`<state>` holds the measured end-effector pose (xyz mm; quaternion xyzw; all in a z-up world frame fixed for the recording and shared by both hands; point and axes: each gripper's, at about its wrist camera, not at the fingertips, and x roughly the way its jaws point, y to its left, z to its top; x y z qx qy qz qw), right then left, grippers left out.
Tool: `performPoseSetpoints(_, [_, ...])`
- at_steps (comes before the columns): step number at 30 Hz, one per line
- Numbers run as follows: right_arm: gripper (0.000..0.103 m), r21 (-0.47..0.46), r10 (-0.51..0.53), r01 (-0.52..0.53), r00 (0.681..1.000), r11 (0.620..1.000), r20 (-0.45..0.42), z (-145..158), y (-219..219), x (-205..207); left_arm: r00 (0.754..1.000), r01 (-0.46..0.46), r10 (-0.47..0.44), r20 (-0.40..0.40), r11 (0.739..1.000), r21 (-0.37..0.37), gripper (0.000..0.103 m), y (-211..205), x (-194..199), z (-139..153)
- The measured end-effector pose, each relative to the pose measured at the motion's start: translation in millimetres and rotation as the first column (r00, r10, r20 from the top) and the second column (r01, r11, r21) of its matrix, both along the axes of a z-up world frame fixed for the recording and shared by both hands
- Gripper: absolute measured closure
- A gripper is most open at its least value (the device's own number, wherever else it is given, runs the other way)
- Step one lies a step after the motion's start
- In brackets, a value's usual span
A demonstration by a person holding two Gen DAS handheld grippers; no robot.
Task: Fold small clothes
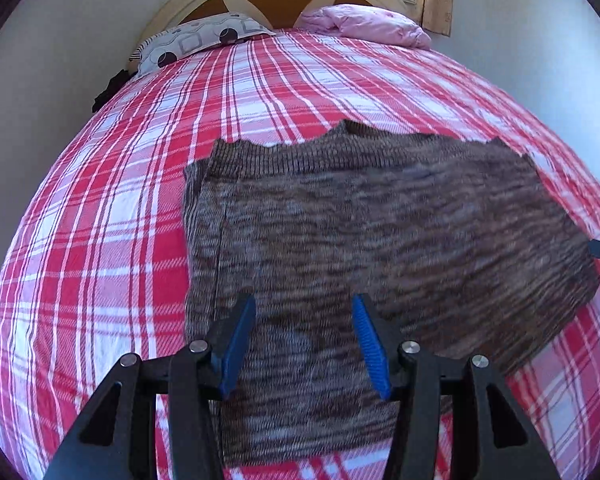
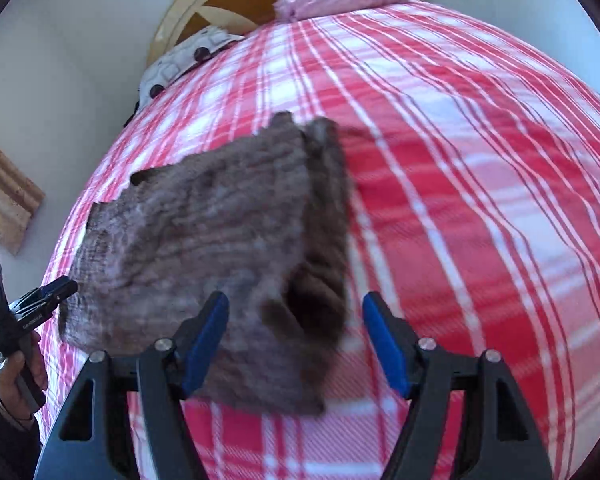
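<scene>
Brown knitted sweater point(image 1: 380, 232) lies flat on the red plaid bed point(image 1: 100, 200). Left claw point(image 1: 304, 344) and right claw point(image 2: 296, 344) both hover above it, spread, gripping nothing.

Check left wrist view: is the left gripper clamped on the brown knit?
No: the left gripper has its blue pads apart above the brown knit, not pinching it.

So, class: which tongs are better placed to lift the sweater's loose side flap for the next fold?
Right, probably. The right tongs stand open directly over the brown sweater's raised flap. The left tongs, also open, hover over flat knit, with no edge between them.
</scene>
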<state>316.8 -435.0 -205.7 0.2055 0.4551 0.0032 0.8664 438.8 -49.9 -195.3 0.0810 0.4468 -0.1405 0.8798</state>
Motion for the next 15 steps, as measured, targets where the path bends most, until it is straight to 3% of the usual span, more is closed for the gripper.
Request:
performPoseSetpoints(6, [0.03,-0.102,0.033,-0.03,0.999,0.994,0.024,12.8,20.6,-18.5,0.999,-0.029,0.029,-0.032,0.999,0.015,0.051,13.9,-11.2,-15.3])
performPoseSetpoints(9, [0.03,-0.163,0.131,-0.12,0.99,0.979,0.055,29.3,59.2,-16.5,0.999,-0.036,0.036,-0.04,0.999,0.002,0.051,22.2,-16.3,-17.4])
performPoseSetpoints(15, [0.03,-0.228,0.333,-0.31,0.94,0.923,0.073,39.0,157.5,4.3,0.998,-0.046,0.044,-0.035,0.998,-0.047,0.051,42.2,-17.0,-12.7])
